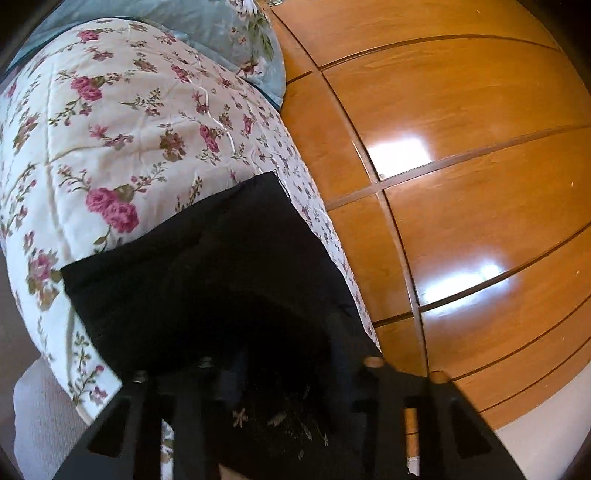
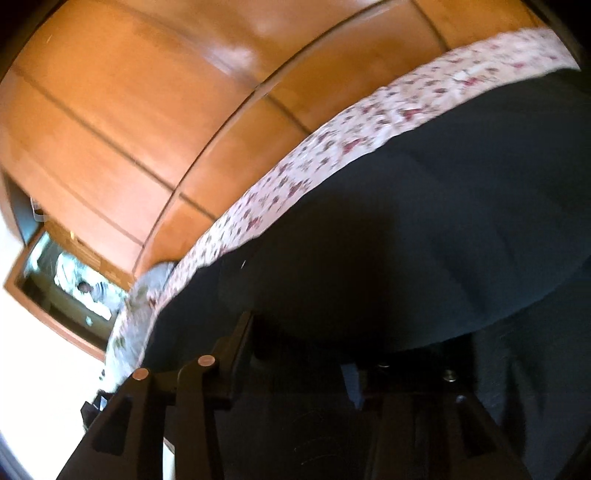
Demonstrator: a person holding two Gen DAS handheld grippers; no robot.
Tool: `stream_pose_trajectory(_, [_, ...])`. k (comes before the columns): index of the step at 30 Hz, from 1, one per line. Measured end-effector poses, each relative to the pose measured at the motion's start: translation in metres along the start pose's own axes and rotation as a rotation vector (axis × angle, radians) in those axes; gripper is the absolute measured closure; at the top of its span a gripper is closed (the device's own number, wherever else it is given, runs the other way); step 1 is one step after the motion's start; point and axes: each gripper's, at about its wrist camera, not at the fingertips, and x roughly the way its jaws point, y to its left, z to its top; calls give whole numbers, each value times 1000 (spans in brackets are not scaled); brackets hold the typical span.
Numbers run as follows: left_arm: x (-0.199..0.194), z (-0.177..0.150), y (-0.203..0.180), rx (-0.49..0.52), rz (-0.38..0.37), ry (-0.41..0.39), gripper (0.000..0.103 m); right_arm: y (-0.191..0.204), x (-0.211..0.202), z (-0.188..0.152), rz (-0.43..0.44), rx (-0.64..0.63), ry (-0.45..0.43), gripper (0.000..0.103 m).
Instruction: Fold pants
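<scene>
The black pants (image 1: 207, 258) lie folded into a flat rectangle on a floral bedspread (image 1: 110, 147), close to the bed's right edge. My left gripper (image 1: 288, 362) hangs low over their near end. Its dark fingers merge with black cloth bunched between them, so I cannot make out the grip. In the blurred right wrist view the pants (image 2: 424, 221) fill the right and middle. A strip of bedspread (image 2: 332, 147) shows beyond them. My right gripper (image 2: 299, 369) stands just above the cloth with its fingers apart, and neither pad presses on the cloth.
A glossy wooden wardrobe (image 1: 461, 184) runs along the bed's right side with only a narrow gap. A blue floral pillow (image 1: 221, 29) lies at the head of the bed. In the right wrist view the wardrobe (image 2: 147, 110) meets a framed glass panel (image 2: 66, 288) above a pale floor.
</scene>
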Motion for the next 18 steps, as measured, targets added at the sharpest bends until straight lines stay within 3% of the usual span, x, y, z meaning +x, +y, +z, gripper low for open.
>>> stream_pose_trajectory(3, [2, 1, 1, 19, 5, 17, 88, -5, -3, 5, -2, 28, -23, 59])
stream_pose_trajectory(5, [2, 2, 0, 33, 18, 22, 90, -7, -4, 8, -18, 28, -37, 62])
stream_pose_trajectory(6, [1, 3, -1, 33, 15, 22, 91, -8, -4, 9, -22, 29, -35, 66])
stream_pose_trajectory(7, [0, 4, -3, 35, 13, 17, 92, -8, -4, 11, -21, 23, -33, 83])
stream_pose_trajectory(8, [-3, 6, -6, 41, 13, 10, 92, -7, -7, 13, -27, 9, -37, 92])
stream_pose_trajectory(14, [-32, 20, -21, 51, -54, -38, 93, 18, -54, 20, 23, -61, -114, 94])
stream_pose_trajectory(18, [-37, 17, -13, 76, 9, -15, 93, 16, -70, 2, 34, -86, -80, 94])
